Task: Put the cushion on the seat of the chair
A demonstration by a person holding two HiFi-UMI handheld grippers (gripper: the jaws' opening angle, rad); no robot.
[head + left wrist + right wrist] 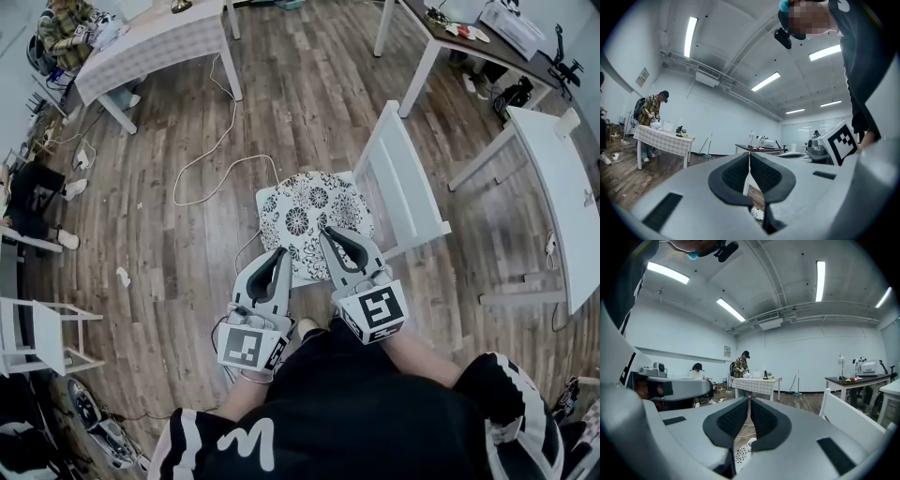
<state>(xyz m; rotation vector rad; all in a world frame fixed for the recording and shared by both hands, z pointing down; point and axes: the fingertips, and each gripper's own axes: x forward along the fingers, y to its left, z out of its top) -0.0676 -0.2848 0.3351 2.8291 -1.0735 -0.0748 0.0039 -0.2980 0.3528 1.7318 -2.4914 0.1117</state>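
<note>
Two grippers sit side by side at the near edge of the cushion (305, 211), which lies flat on the seat of the white chair (403, 178). The floral cushion covers almost the whole seat; only a thin white rim shows at its near left corner, and the chair's legs are hidden beneath.

The left gripper (280, 253) has its jaws pressed together with nothing between them; its own view (749, 161) shows the pads meeting at the tip. The right gripper (328, 234) covers part of the cushion's near edge. Its jaws are also closed, with only a hairline slit between the pads (750, 411), and they pinch nothing.

Each gripper view shows only a sliver of the pattern below the jaws (757, 215) (740, 453). From above, it is hard to tell whether the tips touch the cushion. The person's hands are hidden behind the marker cubes.
</note>
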